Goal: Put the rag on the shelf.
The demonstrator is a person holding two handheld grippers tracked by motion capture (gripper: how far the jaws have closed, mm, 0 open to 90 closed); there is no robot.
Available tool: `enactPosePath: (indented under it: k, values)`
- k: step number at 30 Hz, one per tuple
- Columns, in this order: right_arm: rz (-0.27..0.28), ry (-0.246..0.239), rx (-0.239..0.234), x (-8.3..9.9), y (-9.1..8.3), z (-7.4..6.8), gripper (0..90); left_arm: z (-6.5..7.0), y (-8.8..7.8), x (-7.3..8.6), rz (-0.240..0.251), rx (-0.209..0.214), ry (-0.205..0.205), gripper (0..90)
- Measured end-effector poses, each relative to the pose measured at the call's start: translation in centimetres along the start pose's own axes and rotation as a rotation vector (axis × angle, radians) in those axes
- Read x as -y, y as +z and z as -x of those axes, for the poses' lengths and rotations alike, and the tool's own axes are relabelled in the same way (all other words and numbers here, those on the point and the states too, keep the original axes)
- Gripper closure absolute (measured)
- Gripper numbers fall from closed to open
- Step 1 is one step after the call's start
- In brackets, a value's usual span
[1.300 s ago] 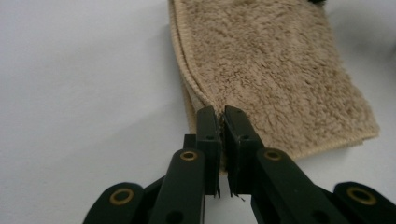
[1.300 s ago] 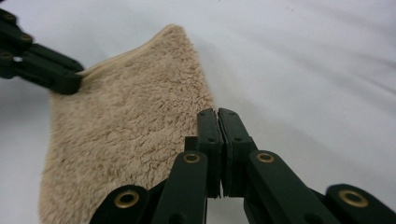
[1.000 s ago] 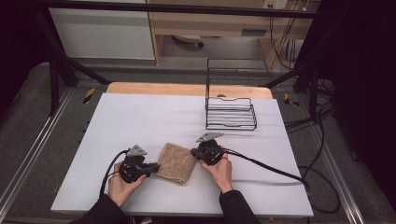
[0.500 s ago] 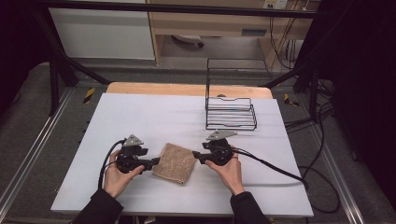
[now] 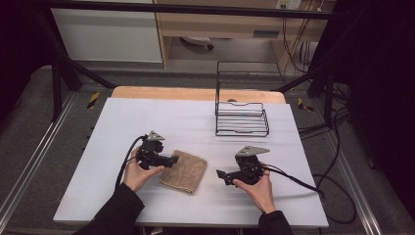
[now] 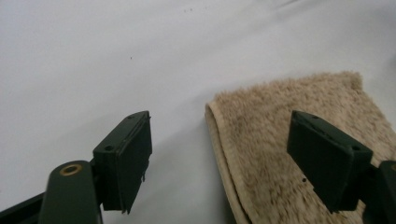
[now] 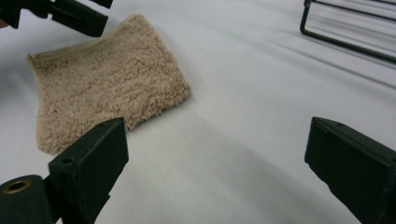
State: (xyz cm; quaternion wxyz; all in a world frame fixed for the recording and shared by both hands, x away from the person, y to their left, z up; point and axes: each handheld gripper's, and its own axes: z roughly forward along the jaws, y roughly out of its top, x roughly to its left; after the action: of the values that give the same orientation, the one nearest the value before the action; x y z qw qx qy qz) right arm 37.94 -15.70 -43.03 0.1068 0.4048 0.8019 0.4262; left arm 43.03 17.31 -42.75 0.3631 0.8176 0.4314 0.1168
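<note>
Towel point(image 5: 184, 171): one, folded, flat near tabletop's point(image 5: 122, 117) front edge, left of centre | left gripper point(image 5: 169, 160): jaws just opened wide, empty, over towel's left edge | right gripper point(image 5: 221, 175): jaws just opened wide, empty, drawn clear to the right | reading: both let go, fold looks finished | wire rack point(image 5: 242, 120): one, toward back right corner

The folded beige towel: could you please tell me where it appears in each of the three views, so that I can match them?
High view: the towel lies on the white table, low and left of centre, between the two grippers.
Left gripper view: right half, running to the bottom edge.
Right gripper view: upper left.
Shared landmark: the black wire rack, at the top right corner of the right gripper view.
</note>
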Motion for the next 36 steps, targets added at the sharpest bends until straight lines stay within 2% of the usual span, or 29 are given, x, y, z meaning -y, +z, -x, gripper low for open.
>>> enactPosePath:
  k: [2, 6, 8, 9, 14, 18, 21, 22, 28, 30, 36]
  values:
    - [-0.007, 0.015, 0.001, 0.4, -0.1, 0.2, 4.8, -0.2, 0.5, -0.1, 0.016, 0.0, -0.014, 26.8]
    - [-0.011, 0.021, 0.004, 0.8, -0.2, 0.3, 4.3, -0.8, 1.4, -0.2, -0.008, -0.008, -0.025, 29.8]
    - [-0.002, 0.025, -0.004, 0.8, -0.1, 0.1, 4.1, -0.8, 1.7, -0.2, -0.007, 0.004, -0.029, 38.2]
    - [-0.002, 0.025, -0.004, 0.8, -0.1, 0.1, 4.1, -0.8, 1.8, -0.2, -0.008, 0.01, -0.031, 38.2]
    - [0.012, 0.038, -0.006, 0.9, 0.0, 0.0, 3.1, -0.5, 2.3, -0.1, -0.016, 0.027, -0.029, 50.3]
    - [0.015, 0.039, -0.014, 0.9, 0.1, 0.0, 2.5, -0.7, 2.5, -0.1, -0.02, 0.038, -0.04, 53.3]
    - [0.019, 0.048, -0.021, 0.8, 0.1, 0.0, 1.9, -0.4, 2.5, -0.1, -0.026, 0.047, -0.036, 60.4]
    - [0.025, 0.049, -0.025, 0.7, 0.2, -0.1, 1.1, -0.2, 2.6, -0.1, -0.032, 0.056, -0.034, 66.5]
    - [0.045, 0.05, -0.029, 0.5, 0.2, -0.1, 0.7, 0.2, 2.6, -0.1, -0.031, 0.046, -0.036, 70.1]
    - [0.034, 0.044, -0.001, 0.3, 0.4, -0.3, 1.0, 0.2, 2.6, -0.1, -0.032, 0.045, -0.041, 71.1]
    - [0.024, 0.021, -0.01, -0.6, 1.6, -1.4, 4.8, 0.5, 2.6, 0.0, -0.03, 0.045, -0.025, 81.4]
